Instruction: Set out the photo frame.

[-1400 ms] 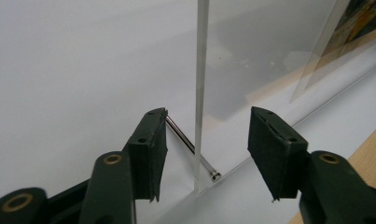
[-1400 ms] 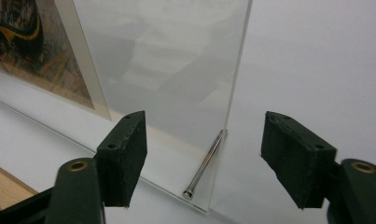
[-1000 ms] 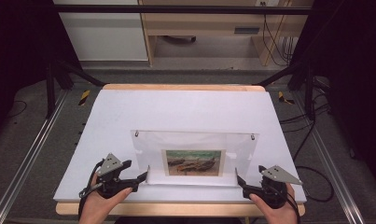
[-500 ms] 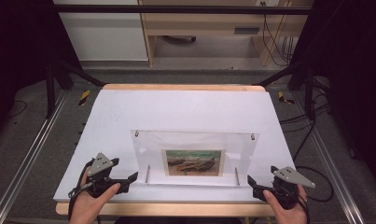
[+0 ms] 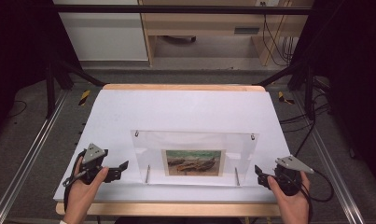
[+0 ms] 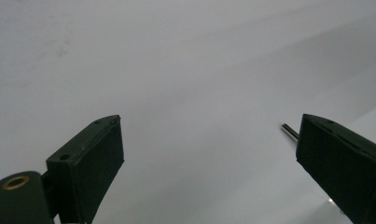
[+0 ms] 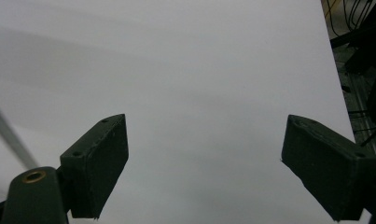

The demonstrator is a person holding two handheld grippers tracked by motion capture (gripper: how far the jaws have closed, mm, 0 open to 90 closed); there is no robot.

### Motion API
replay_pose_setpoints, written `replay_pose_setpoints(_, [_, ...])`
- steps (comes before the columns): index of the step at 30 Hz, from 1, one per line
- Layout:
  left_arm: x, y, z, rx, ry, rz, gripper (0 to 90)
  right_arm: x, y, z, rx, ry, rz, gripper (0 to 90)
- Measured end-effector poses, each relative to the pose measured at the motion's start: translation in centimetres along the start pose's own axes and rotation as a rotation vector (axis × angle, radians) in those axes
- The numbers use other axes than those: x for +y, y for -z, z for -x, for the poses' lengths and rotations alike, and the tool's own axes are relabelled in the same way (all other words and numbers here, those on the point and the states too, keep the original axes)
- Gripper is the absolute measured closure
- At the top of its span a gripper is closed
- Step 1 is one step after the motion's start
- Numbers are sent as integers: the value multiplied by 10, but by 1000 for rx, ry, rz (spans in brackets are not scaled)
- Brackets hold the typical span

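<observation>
Over the white table (image 5: 185,112), both grippers' jaws gape wide, empty.

Holding left gripper (image 5: 122,169) at lower left and right gripper (image 5: 259,171) at lower right, jaws gaping, empty.

A clear frame (image 5: 195,156) holds a green-and-brown picture (image 5: 193,163) on the white table (image 5: 185,112), between black tongs (image 5: 122,169).

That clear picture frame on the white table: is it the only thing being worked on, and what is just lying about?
In the job:
- clear picture frame, lying flat with a boat picture inside
- left tool, open
- right tool, open

Lying about:
- white table
- yellow-black items on the floor
- cables at the back
</observation>
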State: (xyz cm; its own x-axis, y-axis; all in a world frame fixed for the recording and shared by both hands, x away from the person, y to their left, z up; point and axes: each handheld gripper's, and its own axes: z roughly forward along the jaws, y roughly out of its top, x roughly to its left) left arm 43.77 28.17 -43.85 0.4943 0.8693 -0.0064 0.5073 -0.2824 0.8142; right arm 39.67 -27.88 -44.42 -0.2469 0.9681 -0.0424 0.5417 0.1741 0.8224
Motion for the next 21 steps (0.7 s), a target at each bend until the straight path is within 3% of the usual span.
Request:
replay_pose_setpoints(4, [9,-10,-7,33,-26,-37,70,7,-12,7,-23,1,-21,150])
replay_pose_setpoints(13, [26,-36,-19,53,-42,-117,70,19,-41,19,-54,-19,-74,170])
replay_pose_setpoints(18, [20,-39,-29,85,-34,-143,76,21,-56,20,-50,-34,-113,199])
replay_pose_setpoints(21, [11,-39,-33,110,-42,-168,80,17,-60,20,-52,-34,-106,218])
